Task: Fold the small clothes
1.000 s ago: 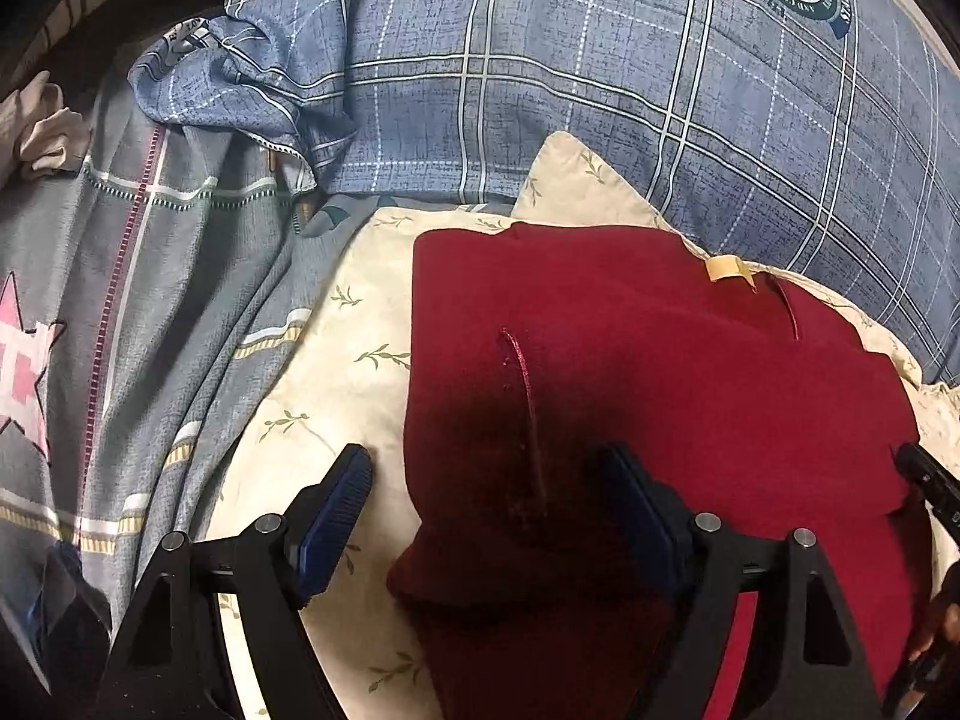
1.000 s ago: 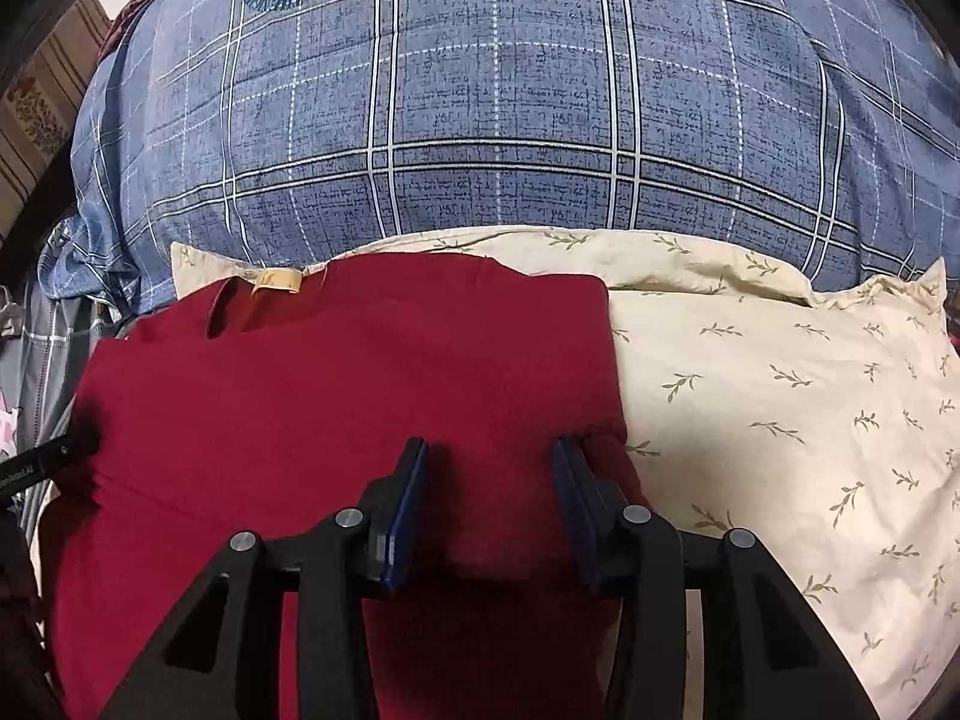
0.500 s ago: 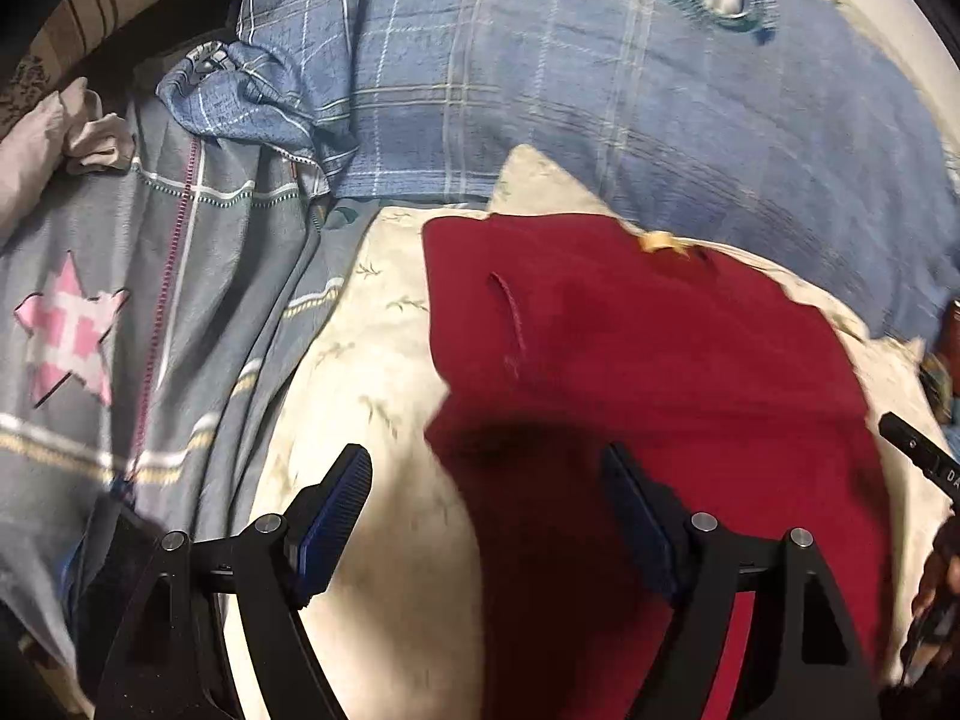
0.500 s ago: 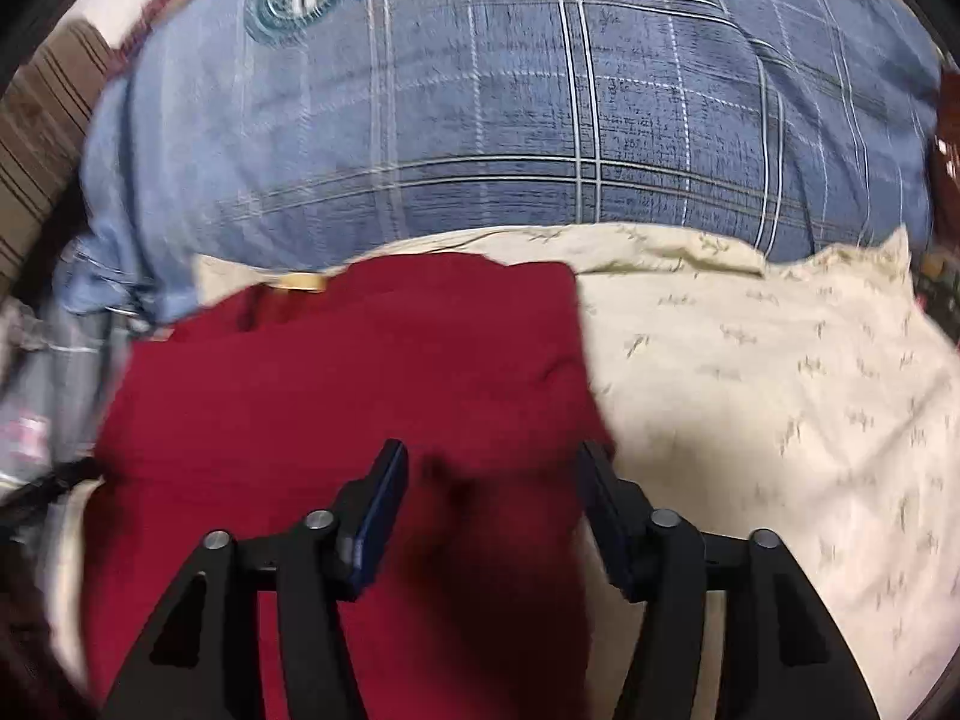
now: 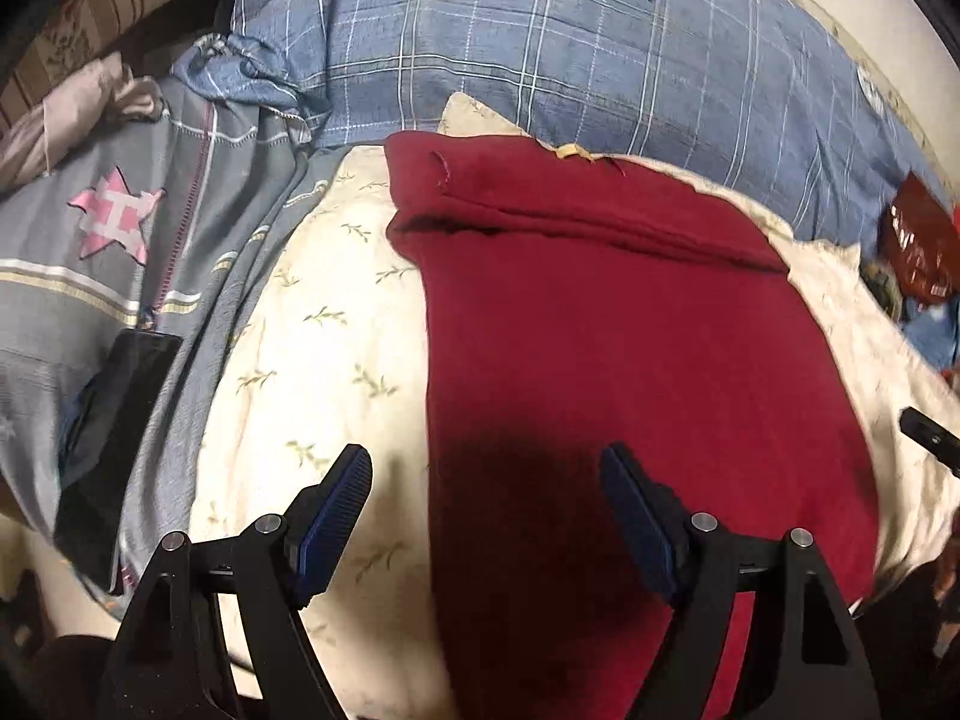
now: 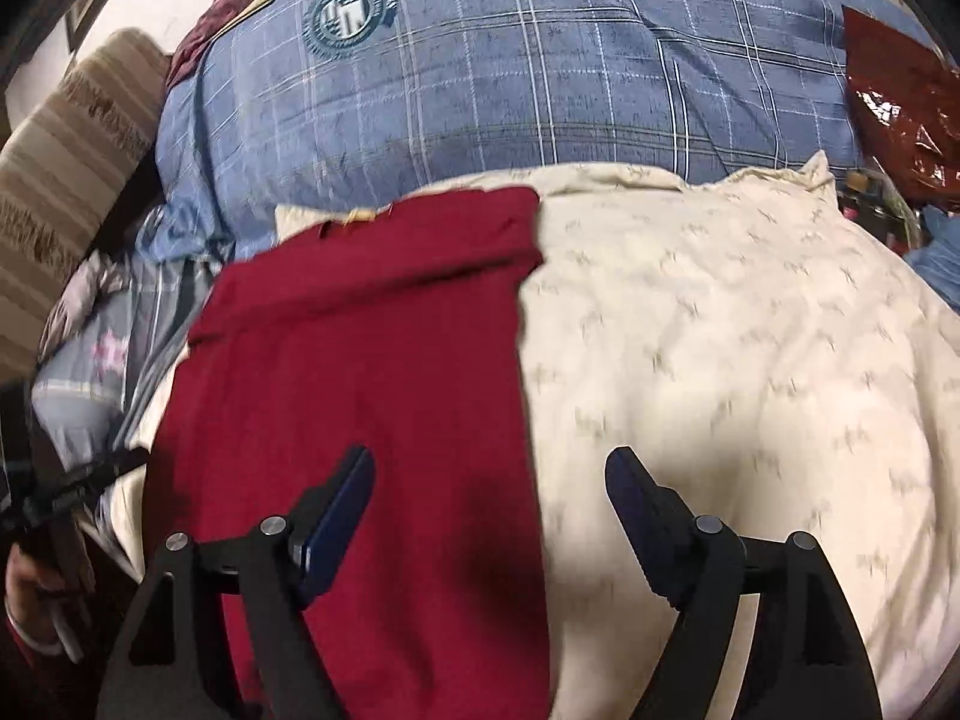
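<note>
A dark red garment [image 5: 612,330] lies flat on a cream leaf-print pillow [image 5: 312,348], with its far end folded over in a band near a small yellow label [image 5: 573,151]. My left gripper [image 5: 486,510] is open and empty, above the garment's near left edge. In the right wrist view the same garment [image 6: 372,360] lies left of centre on the pillow [image 6: 720,360]. My right gripper [image 6: 489,510] is open and empty, above the garment's near right edge.
A blue plaid duvet [image 5: 540,48] is bunched behind the pillow. A grey sheet with a pink star [image 5: 114,222] and a black phone [image 5: 114,414] lie at the left. A shiny red packet [image 6: 900,96] sits at the far right.
Both grippers have pulled back towards me from the garment. The right gripper has opened wide. The garment's far end now lies folded over in a band.
</note>
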Tool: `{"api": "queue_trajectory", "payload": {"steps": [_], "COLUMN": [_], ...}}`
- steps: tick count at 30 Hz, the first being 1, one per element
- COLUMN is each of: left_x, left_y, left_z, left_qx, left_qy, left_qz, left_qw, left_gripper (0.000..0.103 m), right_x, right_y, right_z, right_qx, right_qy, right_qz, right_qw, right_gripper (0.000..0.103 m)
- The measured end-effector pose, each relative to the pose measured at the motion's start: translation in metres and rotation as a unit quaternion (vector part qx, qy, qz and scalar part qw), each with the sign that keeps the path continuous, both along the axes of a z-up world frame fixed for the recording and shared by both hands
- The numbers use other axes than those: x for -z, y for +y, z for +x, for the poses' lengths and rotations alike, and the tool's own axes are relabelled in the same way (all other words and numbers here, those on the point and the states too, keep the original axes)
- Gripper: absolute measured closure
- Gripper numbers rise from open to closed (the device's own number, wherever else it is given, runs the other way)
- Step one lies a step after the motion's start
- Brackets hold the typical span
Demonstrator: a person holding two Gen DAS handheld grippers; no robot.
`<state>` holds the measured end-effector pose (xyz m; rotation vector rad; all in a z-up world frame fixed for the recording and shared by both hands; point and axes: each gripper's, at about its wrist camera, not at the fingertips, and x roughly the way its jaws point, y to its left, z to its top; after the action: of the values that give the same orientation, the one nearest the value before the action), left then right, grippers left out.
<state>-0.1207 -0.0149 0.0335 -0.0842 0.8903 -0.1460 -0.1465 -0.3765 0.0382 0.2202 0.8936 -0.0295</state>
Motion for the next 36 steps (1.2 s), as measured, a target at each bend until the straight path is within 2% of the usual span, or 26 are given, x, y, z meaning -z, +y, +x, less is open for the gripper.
{"api": "queue_trajectory", "payload": {"steps": [6,12,17,23,36], "left_x": [0.012,0.018,0.028,0.03,0.032], "left_y": [0.0,0.003,-0.005,-0.007,-0.013], "left_z": [-0.015,-0.006,0.0,0.0,-0.006], "left_qx": [-0.017,-0.044,-0.045,-0.038,-0.031], "left_qy": [0.01,0.012,0.025,0.025,0.037], "left_qz": [0.003,0.011,0.023,0.035,0.048], "left_qw": [0.9998,0.9989,0.9984,0.9984,0.9977], "left_gripper": [0.025,0.025,0.025,0.025,0.025], "right_x": [0.018,0.036,0.053,0.058,0.059], "right_y": [0.011,0.018,0.016,0.011,0.017], "right_z": [-0.034,-0.034,-0.027,-0.029,-0.034], "right_qx": [-0.004,-0.023,-0.03,-0.021,-0.028], "right_qy": [0.012,0.023,0.037,0.029,0.023], "right_qz": [-0.011,-0.03,-0.004,0.015,0.004], "right_qw": [1.0,0.999,0.999,0.999,0.999], "right_gripper": [0.023,0.022,0.022,0.022,0.019]}}
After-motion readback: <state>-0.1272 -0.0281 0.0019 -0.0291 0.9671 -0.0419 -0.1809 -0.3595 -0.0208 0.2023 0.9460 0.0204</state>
